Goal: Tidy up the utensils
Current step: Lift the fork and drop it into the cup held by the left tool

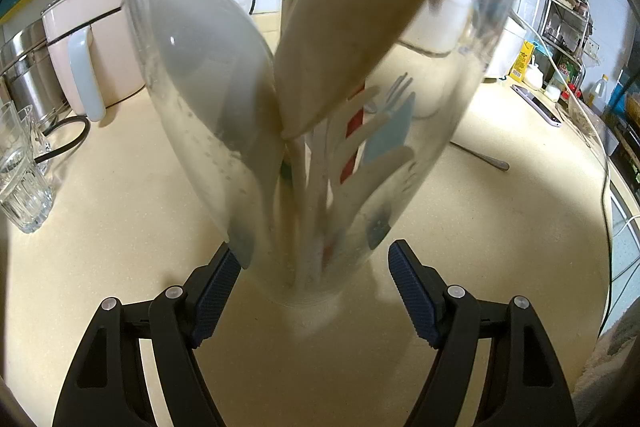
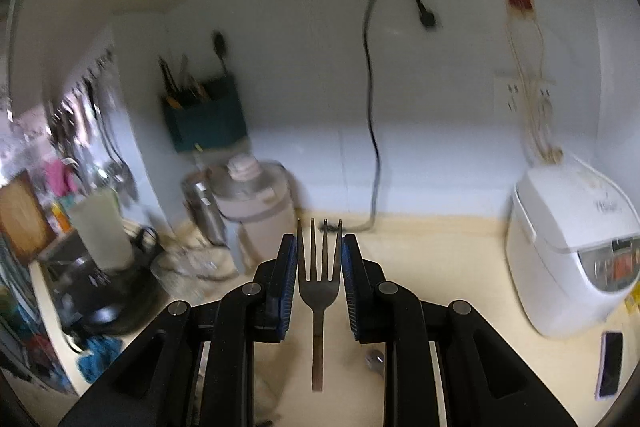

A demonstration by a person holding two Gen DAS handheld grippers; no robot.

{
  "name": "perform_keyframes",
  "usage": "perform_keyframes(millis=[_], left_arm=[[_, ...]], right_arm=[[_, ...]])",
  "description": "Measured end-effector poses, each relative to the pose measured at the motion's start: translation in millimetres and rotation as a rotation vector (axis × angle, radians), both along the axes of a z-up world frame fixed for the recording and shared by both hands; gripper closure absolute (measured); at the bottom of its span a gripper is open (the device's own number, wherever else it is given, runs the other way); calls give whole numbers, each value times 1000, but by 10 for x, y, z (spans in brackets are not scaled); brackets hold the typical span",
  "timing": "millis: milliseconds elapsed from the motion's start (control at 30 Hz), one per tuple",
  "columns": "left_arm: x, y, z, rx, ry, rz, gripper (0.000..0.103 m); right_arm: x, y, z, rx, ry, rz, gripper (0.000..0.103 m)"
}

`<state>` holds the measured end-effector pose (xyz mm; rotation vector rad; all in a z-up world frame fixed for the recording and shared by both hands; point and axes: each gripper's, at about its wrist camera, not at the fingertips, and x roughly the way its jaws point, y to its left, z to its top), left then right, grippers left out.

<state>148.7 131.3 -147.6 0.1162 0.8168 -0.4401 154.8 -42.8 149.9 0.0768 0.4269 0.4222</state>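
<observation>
A tall clear jar (image 1: 432,131) stands on the beige counter (image 1: 120,211) right in front of my left gripper (image 1: 314,259). It holds a wooden spatula (image 1: 360,27), a large pale spoon (image 1: 208,67) and other utensils. The left jaws are open on either side of the jar's base, the left pad close to the glass. My right gripper (image 2: 319,259) is shut on a metal fork (image 2: 319,267), tines pointing away, handle hanging down above the counter. A metal utensil handle (image 1: 480,155) lies on the counter right of the jar.
A pink appliance (image 1: 92,39), steel pot and drinking glasses (image 1: 20,179) stand at the left. A phone (image 1: 536,103) and bottles lie at the right. The right wrist view shows a white rice cooker (image 2: 568,251), a phone (image 2: 610,363) and a wall-mounted teal utensil holder (image 2: 204,115).
</observation>
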Motion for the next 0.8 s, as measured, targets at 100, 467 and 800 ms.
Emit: perform_keyframes(millis=[100, 467, 800], left_arm=[[3, 6, 3, 0, 0, 0, 24], [5, -11, 0, 0, 0, 0, 24], [22, 41, 29, 0, 1, -1, 24]], right_arm=[[-90, 9, 239, 57, -37, 49, 81], [-147, 288, 299, 109, -28, 180, 81], [-162, 422, -5, 41, 21, 180, 81]])
